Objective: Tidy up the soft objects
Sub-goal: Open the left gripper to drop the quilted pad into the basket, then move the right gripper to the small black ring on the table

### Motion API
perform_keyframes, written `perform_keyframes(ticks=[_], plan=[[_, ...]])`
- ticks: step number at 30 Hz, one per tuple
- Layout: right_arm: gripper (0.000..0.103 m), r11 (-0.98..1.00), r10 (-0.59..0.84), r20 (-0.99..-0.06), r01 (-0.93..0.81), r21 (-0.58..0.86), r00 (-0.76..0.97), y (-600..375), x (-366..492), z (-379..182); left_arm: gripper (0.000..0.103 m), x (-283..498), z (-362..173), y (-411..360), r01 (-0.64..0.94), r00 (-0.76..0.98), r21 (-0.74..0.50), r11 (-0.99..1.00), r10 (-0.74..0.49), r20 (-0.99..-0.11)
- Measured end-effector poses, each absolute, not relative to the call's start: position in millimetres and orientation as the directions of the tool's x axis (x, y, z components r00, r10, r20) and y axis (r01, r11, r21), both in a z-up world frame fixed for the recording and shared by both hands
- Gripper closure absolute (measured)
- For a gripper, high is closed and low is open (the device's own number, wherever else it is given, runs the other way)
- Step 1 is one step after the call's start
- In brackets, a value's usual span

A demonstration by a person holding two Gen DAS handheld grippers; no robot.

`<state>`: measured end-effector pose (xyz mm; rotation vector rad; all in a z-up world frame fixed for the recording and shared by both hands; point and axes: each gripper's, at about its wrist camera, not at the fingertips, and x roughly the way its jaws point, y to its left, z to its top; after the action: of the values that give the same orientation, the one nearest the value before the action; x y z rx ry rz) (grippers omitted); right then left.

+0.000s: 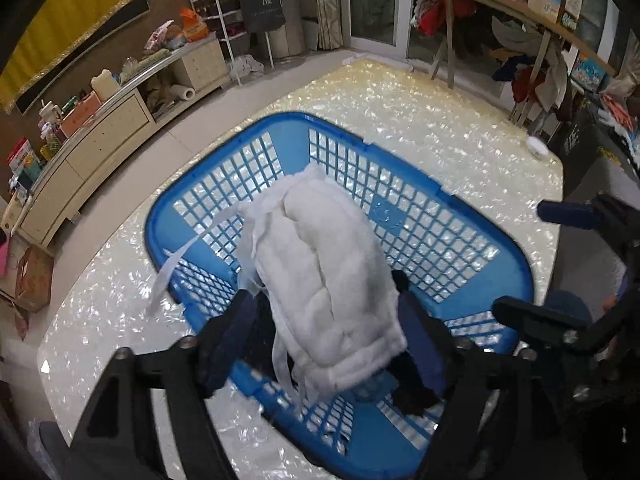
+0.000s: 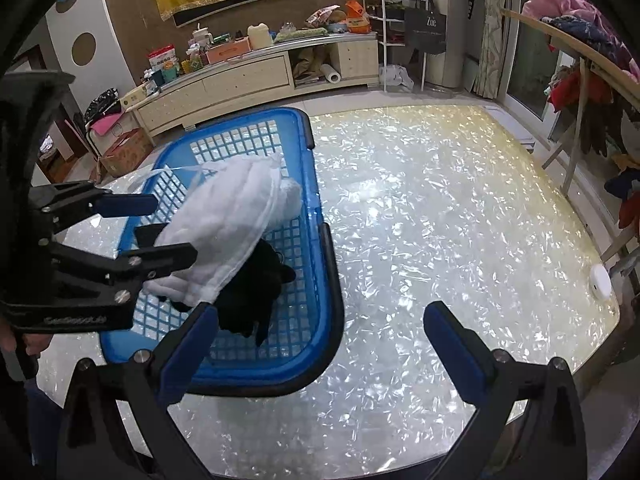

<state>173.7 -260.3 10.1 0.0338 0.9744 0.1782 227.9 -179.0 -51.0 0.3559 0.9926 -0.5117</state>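
A blue lattice basket (image 1: 516,268) (image 2: 260,376) stands on a shimmering pale table (image 2: 440,220). A white padded cloth (image 1: 328,280) (image 2: 232,216) with loose tie straps hangs over the basket, tilted, between the fingers of my left gripper (image 1: 324,340) (image 2: 176,226). The jaws stand wide, with a dark gap on the cloth's left side, so the pads do not press on it. Under the cloth a black soft item (image 1: 412,400) (image 2: 256,292) lies on the basket floor. My right gripper (image 2: 320,336) (image 1: 556,264) is open and empty, low over the table beside the basket's right rim.
A small white round object (image 2: 600,280) (image 1: 536,146) lies near the table's far right edge. A low cream cabinet (image 2: 248,76) with clutter runs along the back wall. A wooden rack with hanging clothes (image 2: 580,80) stands at the right, and a cardboard box (image 2: 128,150) sits on the floor.
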Motion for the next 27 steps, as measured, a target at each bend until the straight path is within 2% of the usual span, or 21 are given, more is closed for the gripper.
perform_keyframes(ticks=[4,13,19,20,27], plan=[[0.0,0.983,0.176,-0.811,-0.148,0.111,0.559,-255,164,18,0.02,211,-34,-168,0.542,0.477,0.061,0.838,-0.247,-0.843],[0.0,0.979,0.189,-0.788,-0.179,0.101,0.585,-241,136,41,0.016,172,-11,-137,0.496,0.516,0.058,0.866,-0.24,-0.822],[0.0,0.973,0.203,-0.779,-0.208,0.094,0.593,-229,126,49,0.005,143,-2,-117,0.471,0.534,0.044,0.881,-0.244,-0.81],[0.0,0.972,0.206,-0.779,-0.213,0.096,0.592,-227,123,49,0.0,139,0,-111,0.458,0.539,0.038,0.888,-0.244,-0.807],[0.0,0.956,0.244,-0.781,-0.276,0.096,0.575,-197,110,48,0.0,108,-3,-76,0.42,0.541,0.02,0.907,-0.233,-0.808]])
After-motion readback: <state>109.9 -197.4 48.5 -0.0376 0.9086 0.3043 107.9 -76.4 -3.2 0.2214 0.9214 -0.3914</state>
